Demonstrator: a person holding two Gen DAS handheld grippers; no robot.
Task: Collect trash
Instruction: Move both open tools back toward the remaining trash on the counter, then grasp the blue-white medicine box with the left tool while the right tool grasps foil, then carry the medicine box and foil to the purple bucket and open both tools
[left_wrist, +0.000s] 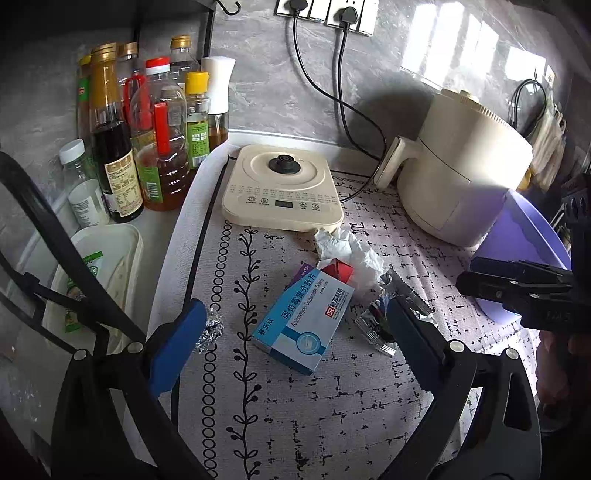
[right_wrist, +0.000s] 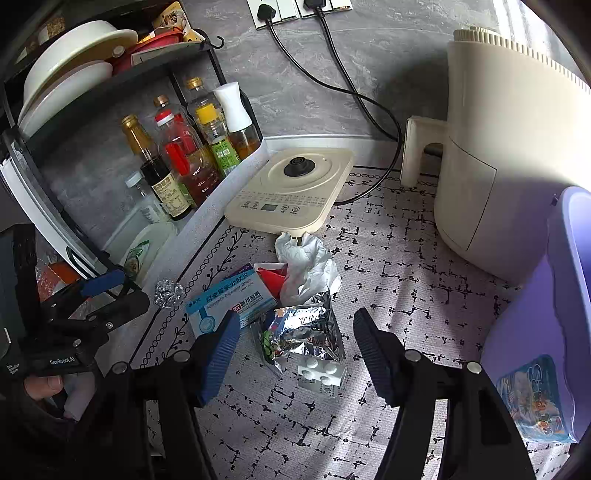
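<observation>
Purple bin (right_wrist: 554, 295): 3 o'clock, contents hidden.
Medicine box (left_wrist: 304, 325): centre, flap open.
Left gripper (left_wrist: 295, 332): released.
Right gripper (right_wrist: 295, 350): released.

Wall (left_wrist: 266, 85): grey marbled stone, bright window reflections at upper right.
Sockets (left_wrist: 327, 13): white strip high on wall, two black plugs in, cables trailing down.
Counter (right_wrist: 110, 177): grey, covered by pale patterned mat (left_wrist: 332, 387) with black vine border.
Rack (right_wrist: 122, 79): dark metal shelf at left, hook at its end.
Light: daylight from the right, soft shadows.
</observation>
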